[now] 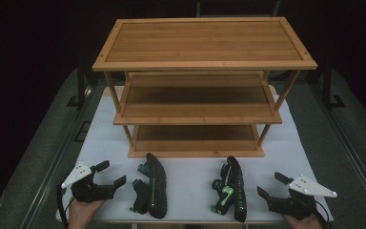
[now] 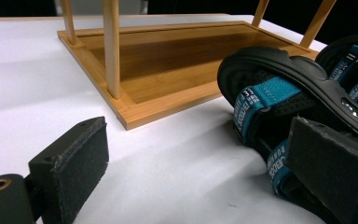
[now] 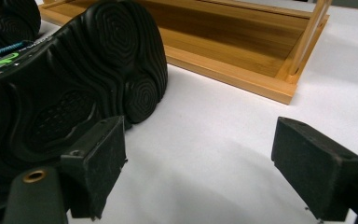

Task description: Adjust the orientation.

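Two black sandals lie on their sides on the white table in front of a wooden three-tier shelf (image 1: 198,117). The left sandal (image 1: 151,186) has teal straps, seen close in the left gripper view (image 2: 279,100). The right sandal (image 1: 232,189) has green straps; its black sole (image 3: 74,84) faces the right gripper. My left gripper (image 1: 110,173) rests at the front left, open and holding nothing, a little left of the teal sandal. My right gripper (image 1: 270,185) rests at the front right, open and holding nothing, just right of the green sandal.
The shelf's three tiers hold nothing; its bottom tray (image 2: 168,65) sits just behind the sandals. The white tabletop (image 1: 190,167) ends at a front edge near my hands. Grey floor and dark rails flank the table.
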{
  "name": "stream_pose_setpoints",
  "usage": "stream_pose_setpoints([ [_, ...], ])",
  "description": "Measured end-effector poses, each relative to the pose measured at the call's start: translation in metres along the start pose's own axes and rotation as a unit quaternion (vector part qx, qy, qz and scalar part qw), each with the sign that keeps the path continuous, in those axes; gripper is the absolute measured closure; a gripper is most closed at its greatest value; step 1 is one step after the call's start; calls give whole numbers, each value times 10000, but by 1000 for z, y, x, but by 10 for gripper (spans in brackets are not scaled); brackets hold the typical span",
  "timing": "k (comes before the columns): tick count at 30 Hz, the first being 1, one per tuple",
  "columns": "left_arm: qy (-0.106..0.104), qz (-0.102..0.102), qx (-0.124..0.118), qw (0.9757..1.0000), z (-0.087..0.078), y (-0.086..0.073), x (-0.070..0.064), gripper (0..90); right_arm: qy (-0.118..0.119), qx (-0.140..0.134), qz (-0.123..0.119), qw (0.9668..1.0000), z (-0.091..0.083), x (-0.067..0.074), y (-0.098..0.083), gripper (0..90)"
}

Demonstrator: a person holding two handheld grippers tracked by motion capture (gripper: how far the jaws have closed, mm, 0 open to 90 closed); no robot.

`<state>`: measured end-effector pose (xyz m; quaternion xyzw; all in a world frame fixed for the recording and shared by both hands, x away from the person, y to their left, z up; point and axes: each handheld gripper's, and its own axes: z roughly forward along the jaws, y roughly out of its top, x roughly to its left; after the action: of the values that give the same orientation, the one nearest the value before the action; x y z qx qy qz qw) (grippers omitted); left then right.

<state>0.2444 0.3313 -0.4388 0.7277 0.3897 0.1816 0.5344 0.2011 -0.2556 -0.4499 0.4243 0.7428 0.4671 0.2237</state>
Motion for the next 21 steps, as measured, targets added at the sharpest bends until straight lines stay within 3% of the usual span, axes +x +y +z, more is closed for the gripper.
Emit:
stream_pose_setpoints([
  [13, -24, 41, 187, 9998, -2, -3, -4, 57, -31, -43, -16, 10000, -2, 1, 2, 171],
  [18, -117, 166, 402, 9990, -1, -4, -7, 60, -47, -71, -43, 10000, -3, 2, 3, 171],
  [21, -283, 242, 491, 9981, 0, -4, -10, 134, -42, -84, -48, 9999, -4, 3, 3, 171],
])
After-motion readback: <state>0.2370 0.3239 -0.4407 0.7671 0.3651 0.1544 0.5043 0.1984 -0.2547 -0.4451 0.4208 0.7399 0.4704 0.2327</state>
